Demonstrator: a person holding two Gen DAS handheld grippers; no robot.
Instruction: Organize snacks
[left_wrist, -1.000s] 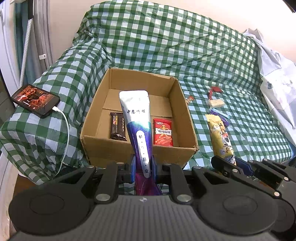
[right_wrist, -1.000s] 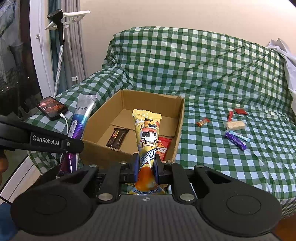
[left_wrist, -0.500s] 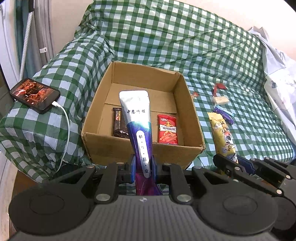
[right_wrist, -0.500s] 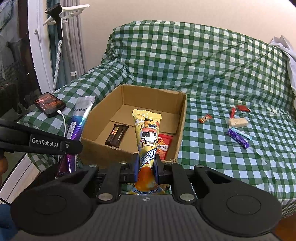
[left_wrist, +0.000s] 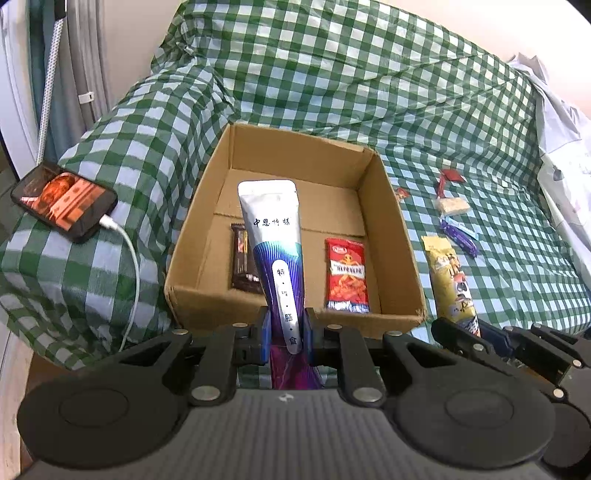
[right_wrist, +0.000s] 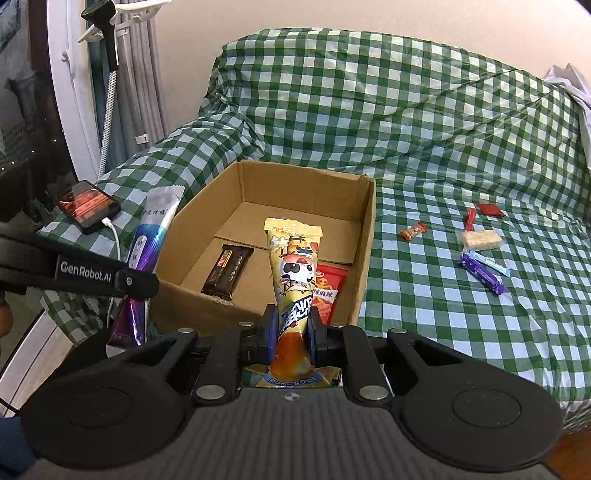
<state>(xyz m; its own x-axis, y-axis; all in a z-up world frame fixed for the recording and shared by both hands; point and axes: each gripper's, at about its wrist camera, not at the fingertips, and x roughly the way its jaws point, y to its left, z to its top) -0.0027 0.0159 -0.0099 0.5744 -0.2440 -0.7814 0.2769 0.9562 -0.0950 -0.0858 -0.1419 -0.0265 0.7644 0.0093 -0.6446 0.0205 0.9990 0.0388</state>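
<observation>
Left tool (left_wrist: 285, 330) clamped on silver-purple pouch (left_wrist: 275, 236), right tool (right_wrist: 291, 332) on yellow packet (right_wrist: 295, 273).

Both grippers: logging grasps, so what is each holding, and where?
Left gripper pinches the white-and-purple pouch near its bottom; right gripper pinches the yellow panda packet low down.

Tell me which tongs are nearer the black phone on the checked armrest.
Left. The left tongs, shut on the silver-purple pouch, sit on the side of the cardboard box facing the phone. The right tongs, gripping the yellow panda packet, are further over, at the box's front.
</observation>
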